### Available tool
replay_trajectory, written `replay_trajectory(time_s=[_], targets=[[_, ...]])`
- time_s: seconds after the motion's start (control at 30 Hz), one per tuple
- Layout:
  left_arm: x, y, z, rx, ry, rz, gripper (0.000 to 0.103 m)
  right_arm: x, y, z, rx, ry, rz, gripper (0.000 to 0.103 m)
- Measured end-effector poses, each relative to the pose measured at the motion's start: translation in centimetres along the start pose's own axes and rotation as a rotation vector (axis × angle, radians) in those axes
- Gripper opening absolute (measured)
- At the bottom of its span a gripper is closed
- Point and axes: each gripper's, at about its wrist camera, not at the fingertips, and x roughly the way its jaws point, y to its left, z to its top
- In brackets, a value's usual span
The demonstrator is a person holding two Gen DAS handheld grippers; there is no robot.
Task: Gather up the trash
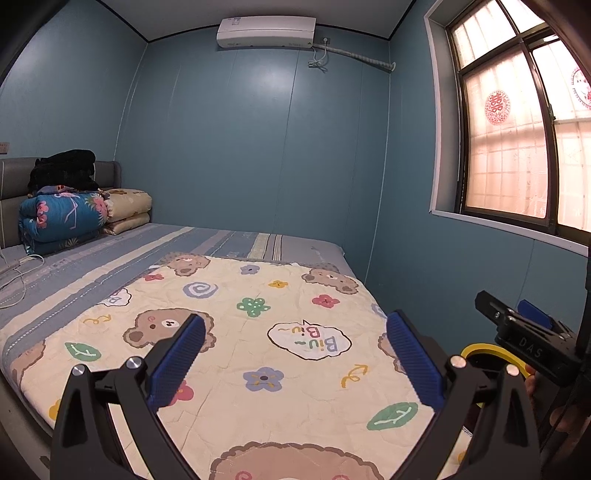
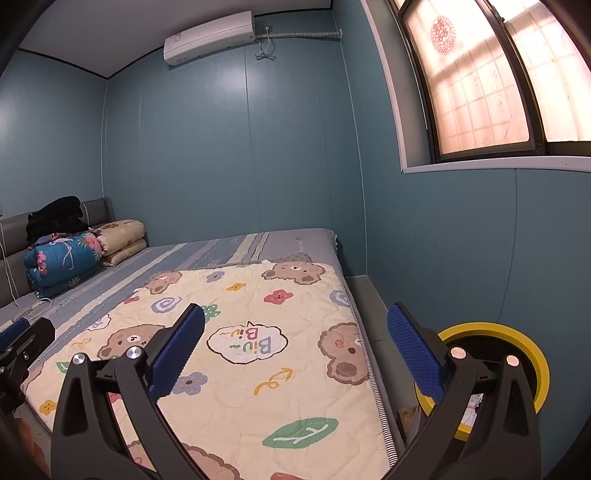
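A yellow-rimmed trash bin [image 2: 532,354] stands on the floor between the bed and the blue wall, partly hidden behind my right finger; its rim [image 1: 480,349] also shows in the left wrist view. My right gripper [image 2: 295,312] is open and empty above the bear-print quilt [image 2: 258,295]. My left gripper [image 1: 297,319] hangs open and empty over the same quilt [image 1: 229,295]. The right gripper [image 1: 506,308] appears at the left view's right edge, above the bin. I see no loose trash on the quilt.
Folded blankets [image 1: 62,218] and a black garment [image 1: 62,170] are stacked at the grey headboard. A white cable [image 1: 18,273] lies on the striped sheet. A window [image 1: 517,140] is in the right wall, with an air conditioner [image 1: 266,31] high on the far wall.
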Motion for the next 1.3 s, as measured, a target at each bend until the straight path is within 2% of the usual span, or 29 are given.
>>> replay_trajectory(time_s=[1.3], targets=[[0.9, 0.1, -0.8, -0.007, 0.032, -0.016, 0.095, 1.0, -0.2, -0.7, 0.008, 0.04, -0.001, 0.095]])
